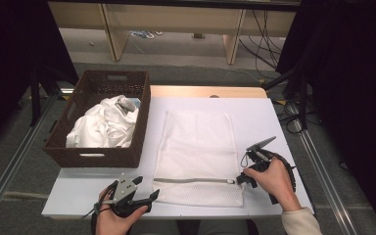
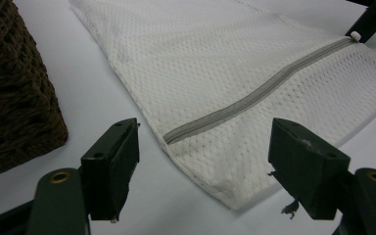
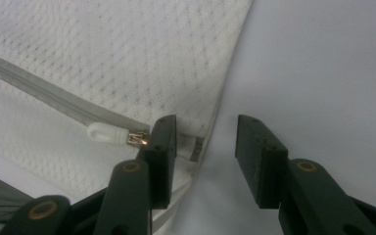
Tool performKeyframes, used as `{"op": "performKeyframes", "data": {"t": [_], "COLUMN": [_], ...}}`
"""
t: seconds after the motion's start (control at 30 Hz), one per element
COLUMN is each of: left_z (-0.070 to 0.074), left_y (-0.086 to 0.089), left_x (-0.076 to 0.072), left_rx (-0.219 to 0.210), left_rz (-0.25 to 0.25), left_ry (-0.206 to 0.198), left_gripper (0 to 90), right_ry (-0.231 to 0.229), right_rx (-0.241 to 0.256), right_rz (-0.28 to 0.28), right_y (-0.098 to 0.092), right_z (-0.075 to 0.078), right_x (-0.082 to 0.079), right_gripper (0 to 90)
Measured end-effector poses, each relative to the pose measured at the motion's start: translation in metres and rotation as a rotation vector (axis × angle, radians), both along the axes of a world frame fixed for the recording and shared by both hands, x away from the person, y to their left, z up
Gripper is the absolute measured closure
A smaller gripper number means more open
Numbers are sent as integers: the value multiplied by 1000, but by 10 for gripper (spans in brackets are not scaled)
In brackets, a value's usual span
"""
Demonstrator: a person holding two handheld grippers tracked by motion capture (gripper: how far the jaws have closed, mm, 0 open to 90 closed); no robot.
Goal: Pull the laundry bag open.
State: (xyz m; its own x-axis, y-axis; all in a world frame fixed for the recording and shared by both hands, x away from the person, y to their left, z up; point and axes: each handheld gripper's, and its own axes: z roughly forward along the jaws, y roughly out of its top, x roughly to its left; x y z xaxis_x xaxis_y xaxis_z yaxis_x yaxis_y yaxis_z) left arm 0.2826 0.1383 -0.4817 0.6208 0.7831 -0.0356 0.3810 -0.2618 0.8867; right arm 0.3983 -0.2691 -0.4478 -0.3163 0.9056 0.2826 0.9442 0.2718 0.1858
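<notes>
A white mesh laundry bag [image 1: 196, 147] lies flat on the white table, its grey zipper [image 1: 191, 180] running across the near end. My right gripper [image 1: 241, 179] is open at the bag's right edge. In the right gripper view, the right gripper [image 3: 205, 126] straddles the end of the zipper, and the white zipper pull [image 3: 105, 132] lies just outside its left jaw. My left gripper [image 1: 147, 189] is open just short of the bag's near left corner. In the left gripper view, the left gripper [image 2: 205, 132] has that bag corner [image 2: 225, 191] between its jaws, not touching them.
A brown wicker basket [image 1: 142, 127] with crumpled white clothes [image 1: 103, 125] stands at the table's left, close to the bag; its wall [image 2: 10, 98] is near my left gripper. The table's front edge [image 1: 176, 215] lies just below the bag. Cables and frame legs lie beyond the table.
</notes>
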Motion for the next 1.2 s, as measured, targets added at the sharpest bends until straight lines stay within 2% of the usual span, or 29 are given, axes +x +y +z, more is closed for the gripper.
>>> {"op": "performKeyframes", "data": {"t": [0.03,0.07,0.1,0.13,0.2,0.3,0.33,0.37,0.47,0.53,0.57,0.6,0.63,0.67,0.7,0.77,0.8,0.83,0.87,0.9,0.93,0.97,1.03,1.07,1.1,1.13,1.17,1.2], "left_z": [0,0,0,0,1,0,0,0,0,0,0,0,0,0,1,0,1,1,0,0,1,1,1,2,2,4,6,7], "left_y": [-1,0,-2,-2,-1,-1,-2,-1,-2,-1,-1,-1,-2,-2,-1,-1,-1,-1,-2,-2,-2,-4,-4,-8,-8,-13,-15,-19], "left_x": [0,0,-2,-1,-1,-1,-2,-1,-2,-2,-2,-1,-1,-1,0,0,-1,-1,-2,-2,-2,-2,-1,0,0,1,2,3], "left_rx": [-9,0,-25,-22,-3,-4,-21,-11,-14,-16,-17,-14,-27,-27,-6,-15,-5,-5,-33,-33,-16,-30,-20,-26,-26,-34,-29,-55], "left_rz": [2,0,15,11,0,3,14,8,10,11,12,11,14,14,2,4,1,1,12,12,5,8,2,-30,-30,-40,-57,-65], "left_ry": [-1,-3,8,2,-4,0,9,2,6,7,7,5,7,7,-2,-2,-3,-3,14,14,7,11,14,7,7,15,12,16], "left_gripper": [274,274,274,274,274,273,273,273,273,274,273,273,274,273,273,273,272,272,272,272,272,271,275,281,284,284,285,286], "right_ry": [51,46,44,66,52,62,60,47,78,82,76,82,59,59,78,44,1,40,36,36,8,6,12,21,21,-6,23,30], "right_rx": [-9,-5,-8,-18,-23,-22,-21,-17,-38,-50,-55,-66,-71,-71,-103,-152,-180,-201,-199,-199,-240,-243,-250,-227,-227,-214,-207,-205], "right_rz": [-67,-81,-79,-75,-56,-66,-59,-70,-73,-55,-76,-56,-54,-54,-59,-55,-24,-54,-42,-42,-31,-19,-16,-8,-8,55,37,24], "right_y": [5,7,8,9,10,13,13,14,18,19,22,22,24,24,28,34,35,41,44,44,51,52,54,52,52,47,48,48], "right_z": [2,1,0,2,1,3,5,5,3,-1,-3,-2,-3,-3,-1,-2,-4,-2,-2,-2,-3,-2,-2,-3,-3,-4,-2,-1], "right_x": [-2,-3,-3,-2,-2,-2,-2,-3,-3,-2,-3,-3,-3,-3,-5,-7,-7,-10,-10,-10,-13,-14,-13,-11,-11,-8,-8,-8], "right_gripper": [612,614,616,616,616,618,619,622,619,619,620,621,622,622,635,659,668,677,723,723,779,805,832,860,860,864,866,866]}}
